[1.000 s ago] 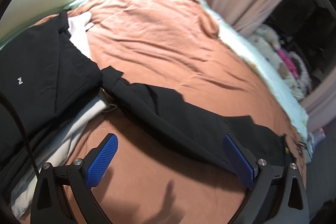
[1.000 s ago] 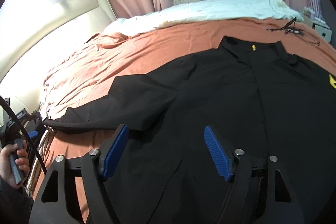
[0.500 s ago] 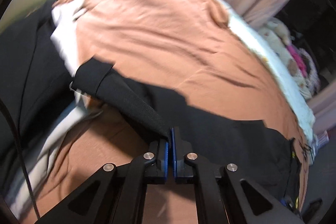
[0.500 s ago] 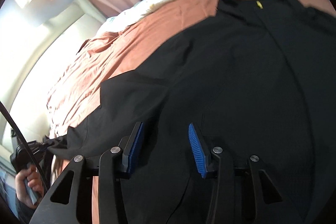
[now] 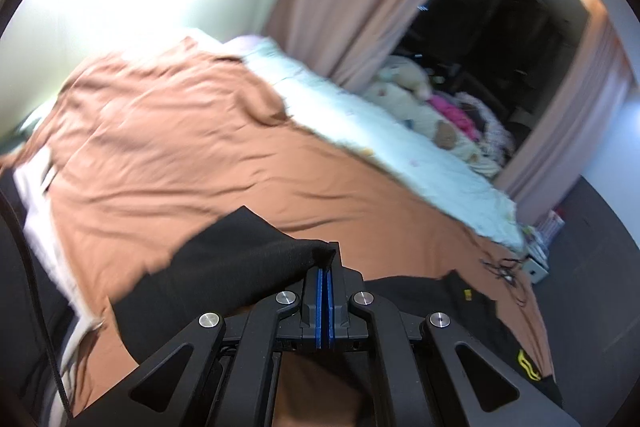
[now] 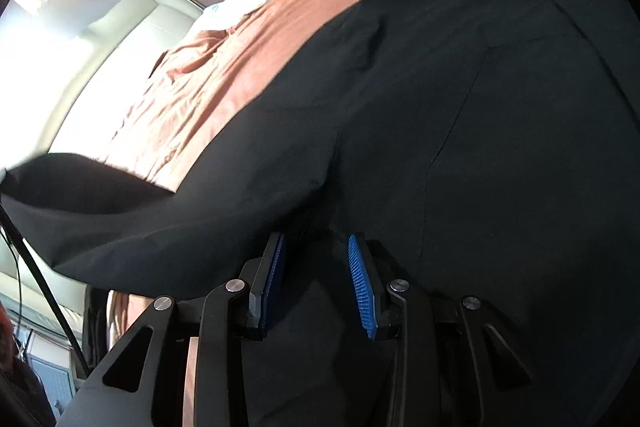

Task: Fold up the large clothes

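Only from left wrist: plush toys (image 5: 404,87)

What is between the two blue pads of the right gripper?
In the right wrist view, the right gripper has just been closing, but its pads do not yet pinch anything. Only the flat black garment lies behind the gap.

Left hand-held gripper (image 5: 324,301): black linkage arms showing triangular cut-outs, round silver screw heads sitting at pivots, two blue ribbed pads (image 5: 319,303) standing face to face. Thin black cable (image 5: 36,291) running along left edge of view.

Right hand-held gripper (image 6: 318,279): matching black frame, silver screws glinting at joints, blue pads (image 6: 362,287) showing fine ridged texture on inner faces. Black cable (image 6: 48,295) crossing lower left corner of that view.
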Tool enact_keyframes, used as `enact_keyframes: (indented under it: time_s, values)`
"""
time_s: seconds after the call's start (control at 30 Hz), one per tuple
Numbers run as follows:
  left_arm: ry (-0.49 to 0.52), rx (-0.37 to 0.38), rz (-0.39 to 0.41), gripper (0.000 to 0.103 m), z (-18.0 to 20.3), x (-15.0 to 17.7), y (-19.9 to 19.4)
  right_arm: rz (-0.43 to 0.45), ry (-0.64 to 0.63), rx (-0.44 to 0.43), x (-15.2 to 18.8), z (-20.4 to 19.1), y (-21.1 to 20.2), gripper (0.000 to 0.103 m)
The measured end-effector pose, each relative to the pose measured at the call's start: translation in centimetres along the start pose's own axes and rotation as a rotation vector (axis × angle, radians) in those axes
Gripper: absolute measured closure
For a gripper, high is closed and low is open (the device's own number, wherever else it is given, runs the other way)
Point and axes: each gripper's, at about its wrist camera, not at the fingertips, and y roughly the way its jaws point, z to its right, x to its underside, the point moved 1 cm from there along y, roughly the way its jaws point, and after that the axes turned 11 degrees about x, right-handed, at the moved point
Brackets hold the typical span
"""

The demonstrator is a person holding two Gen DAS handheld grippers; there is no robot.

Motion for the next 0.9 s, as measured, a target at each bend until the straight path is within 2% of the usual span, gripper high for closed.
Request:
enact_keyframes:
  time_s: [0.23, 0.27, 0.37, 0.47, 0.57, 0.73, 0.8, 0.9]
  values:
    - [0.147, 0.151, 0.008, 0.102, 9.9, -1.8, 1.1, 0.037, 0.059, 0.022, -1.6, 1.1, -5.3, 0.072]
    - [0.165, 0.172, 0.006, 0.102, 11.1, -1.9, 1.4, 0.05, 0.052, 0.021, -1.8, 1.0, -6.3, 0.068]
    - [0.208, 0.24, -0.005, 0.102, 15.0, -1.7, 2.3, 0.121, 0.045, 0.05, -2.0, 1.5, -10.2, 0.034]
    - [0.246, 0.317, -0.024, 0.102, 18.5, -1.2, 3.2, 0.18, 0.044, 0.068, -1.8, 2.4, -13.3, 0.033]
    - [0.28, 0.395, -0.054, 0.102, 21.6, -0.2, 4.1, 0.231, 0.049, 0.119, 0.1, 4.3, -16.4, 0.033]
    - [0.327, 0.479, -0.128, 0.102, 26.1, 2.6, 6.6, 0.242, 0.128, 0.172, 3.0, 7.5, -18.4, 0.033]
    - [0.342, 0.498, -0.166, 0.102, 27.6, 4.3, 8.0, 0.243, 0.19, 0.174, 3.5, 9.7, -19.5, 0.033]
    - [0.354, 0.526, -0.212, 0.102, 29.5, 6.6, 9.6, 0.244, 0.285, 0.157, 4.0, 10.6, -19.9, 0.033]
